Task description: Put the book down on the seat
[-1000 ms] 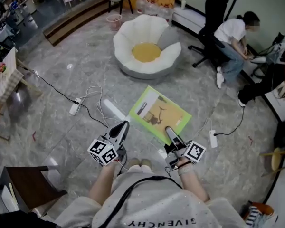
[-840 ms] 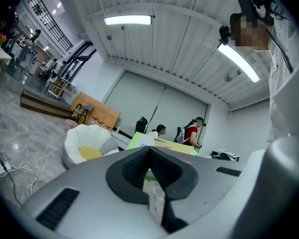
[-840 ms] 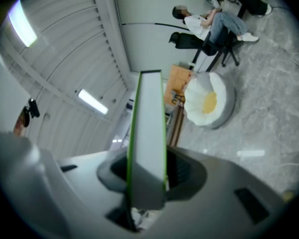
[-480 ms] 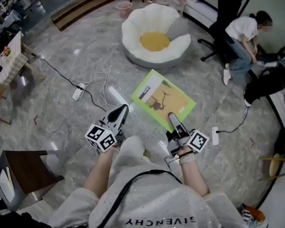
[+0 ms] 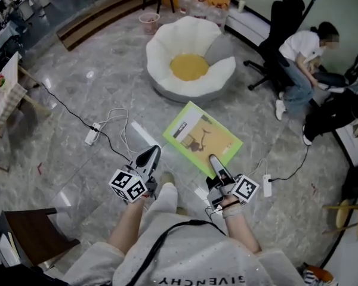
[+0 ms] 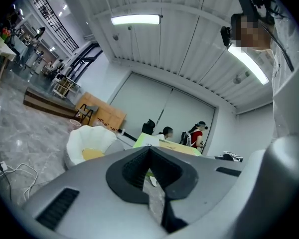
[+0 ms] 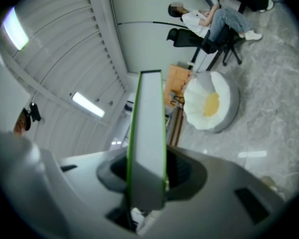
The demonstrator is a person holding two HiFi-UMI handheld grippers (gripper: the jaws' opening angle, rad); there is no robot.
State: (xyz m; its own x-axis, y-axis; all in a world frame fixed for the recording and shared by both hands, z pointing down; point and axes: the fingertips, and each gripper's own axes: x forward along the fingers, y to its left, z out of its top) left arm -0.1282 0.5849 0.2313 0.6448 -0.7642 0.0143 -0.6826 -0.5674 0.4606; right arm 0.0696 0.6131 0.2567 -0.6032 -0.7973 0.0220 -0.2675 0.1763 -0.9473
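Above the marble floor, the green-edged book is held out level in front of the person, gripped at its near edge by the right tongs. Seen from the right gripper view, those jaws press on the book's two faces, and it stands edge-on between them. The left tongs are just beside the book's left corner, closed to a point and holding nothing. The white flower-shaped seat with its yellow cushion lies farther ahead, well apart from the book.
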